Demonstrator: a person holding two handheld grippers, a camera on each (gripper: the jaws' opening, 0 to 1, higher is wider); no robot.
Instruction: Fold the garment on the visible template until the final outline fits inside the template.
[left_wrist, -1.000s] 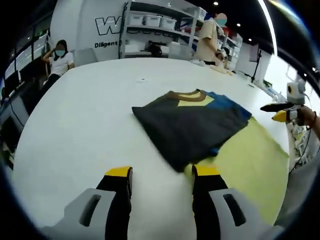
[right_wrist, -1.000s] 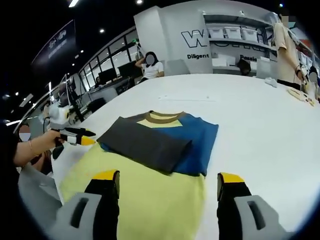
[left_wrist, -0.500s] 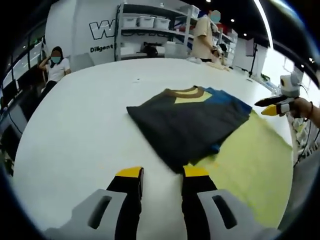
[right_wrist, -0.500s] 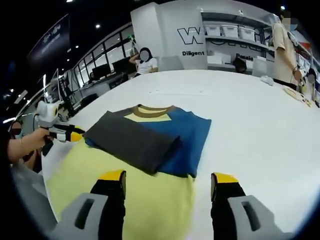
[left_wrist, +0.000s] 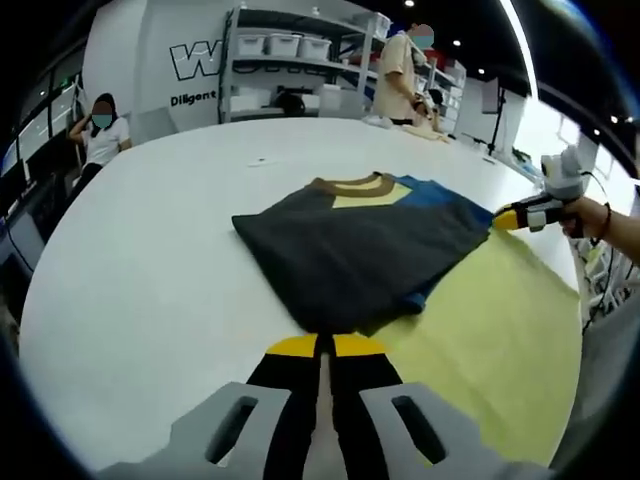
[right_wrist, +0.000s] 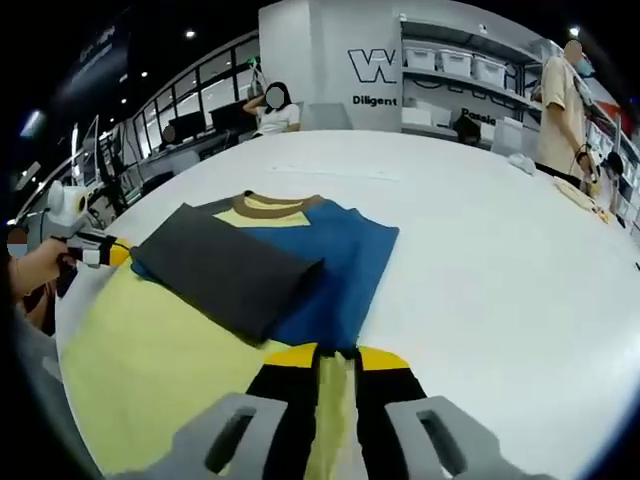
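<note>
The left hand-held gripper (left_wrist: 322, 346) has its yellow-tipped jaws drawn together at the near corner of the folded dark-grey panel, and whether any cloth is pinched between them cannot be told from the left gripper view; the right hand-held gripper (right_wrist: 337, 356) likewise has its jaws nearly together, with a thin strip of yellow showing in the gap at the near edge of the blue part, so it may hold fabric or template edge — that too is unclear. Outward from the jaws lies the garment (left_wrist: 360, 240), a shirt with a brown collar, a pale yellow patch under it, blue body and a dark-grey layer folded across the top; it lies on the white tabletop (left_wrist: 150, 260), partly over the pale yellow template (left_wrist: 490, 320), with its collar end and one side off the yellow sheet. In the right gripper view the same garment (right_wrist: 270, 260) sits at the far end of the template (right_wrist: 150, 350). Judging by this, the shirt has already been folded into a compact stack, but its outline does not yet sit inside the template; moving or refolding it onto the yellow area appears to remain. People stand and sit at the room's edges, near the shelving (left_wrist: 290, 70).
</note>
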